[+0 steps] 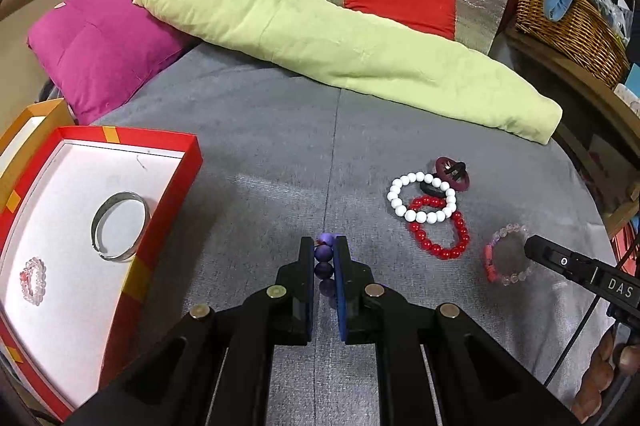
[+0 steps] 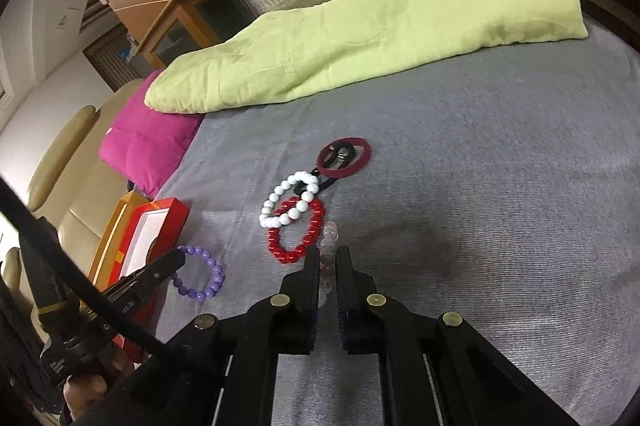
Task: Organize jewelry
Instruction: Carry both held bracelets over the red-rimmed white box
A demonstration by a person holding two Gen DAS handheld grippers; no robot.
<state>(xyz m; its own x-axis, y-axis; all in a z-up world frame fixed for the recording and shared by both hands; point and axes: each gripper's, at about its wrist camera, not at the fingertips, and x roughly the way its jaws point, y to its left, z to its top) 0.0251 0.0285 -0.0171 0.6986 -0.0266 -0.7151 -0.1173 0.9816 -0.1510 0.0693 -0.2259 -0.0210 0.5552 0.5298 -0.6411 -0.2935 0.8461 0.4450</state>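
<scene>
My left gripper (image 1: 324, 246) is shut on a purple bead bracelet (image 1: 324, 260), which also shows in the right wrist view (image 2: 202, 272), just above the grey cover. My right gripper (image 2: 328, 254) is shut on a clear pink bead bracelet (image 2: 330, 246); it also shows in the left wrist view (image 1: 506, 254). A white bead bracelet (image 1: 422, 198), a red bead bracelet (image 1: 438, 230) and a dark red ring with black pieces (image 1: 452, 174) lie overlapped on the cover. The red box (image 1: 168, 186) at the left holds a silver bangle (image 1: 120, 226) and a pale pink bracelet (image 1: 34, 280).
A light green folded blanket (image 1: 340, 38), a magenta cushion (image 1: 100, 42) and a red cushion (image 1: 400, 2) lie at the back of the grey cover. A wicker basket (image 1: 568, 26) stands on furniture at the right. An orange box lid (image 1: 36, 114) sits behind the red box.
</scene>
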